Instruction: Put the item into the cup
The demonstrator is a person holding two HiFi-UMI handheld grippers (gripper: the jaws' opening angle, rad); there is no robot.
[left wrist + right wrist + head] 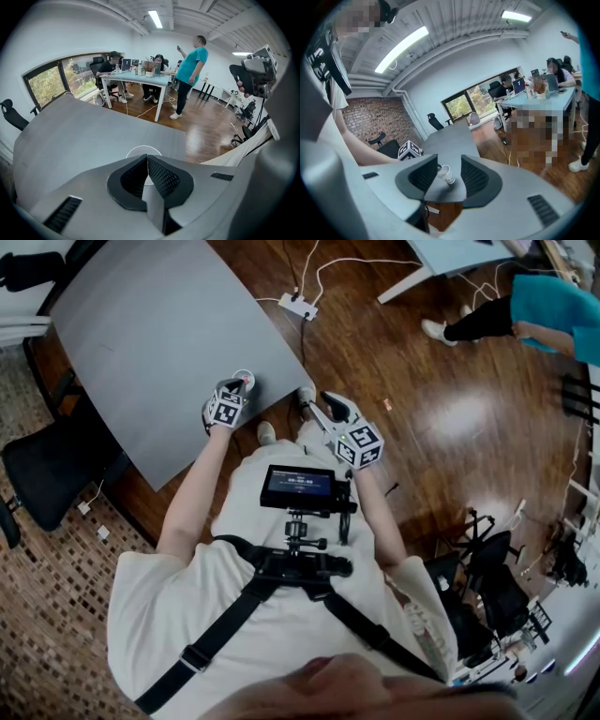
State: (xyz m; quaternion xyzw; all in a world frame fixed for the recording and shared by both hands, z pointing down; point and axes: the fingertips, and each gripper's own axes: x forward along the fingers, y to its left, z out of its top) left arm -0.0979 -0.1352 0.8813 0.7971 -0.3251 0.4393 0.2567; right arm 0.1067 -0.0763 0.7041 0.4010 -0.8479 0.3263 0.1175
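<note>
Cup (446, 175) upright, mouth up, left hand-held gripper (147, 157) closed, empty, right hand-held gripper (450, 160) parted, empty

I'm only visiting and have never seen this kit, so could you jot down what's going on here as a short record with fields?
Surface: large grey tabletop
Cup: small white paper cup, upright near the tabletop's edge
Left gripper: jaws together, over the cup, nothing seen between them
Right gripper: jaws apart, empty, beside the tabletop, pointing toward the cup
Item: cannot be made out
</note>
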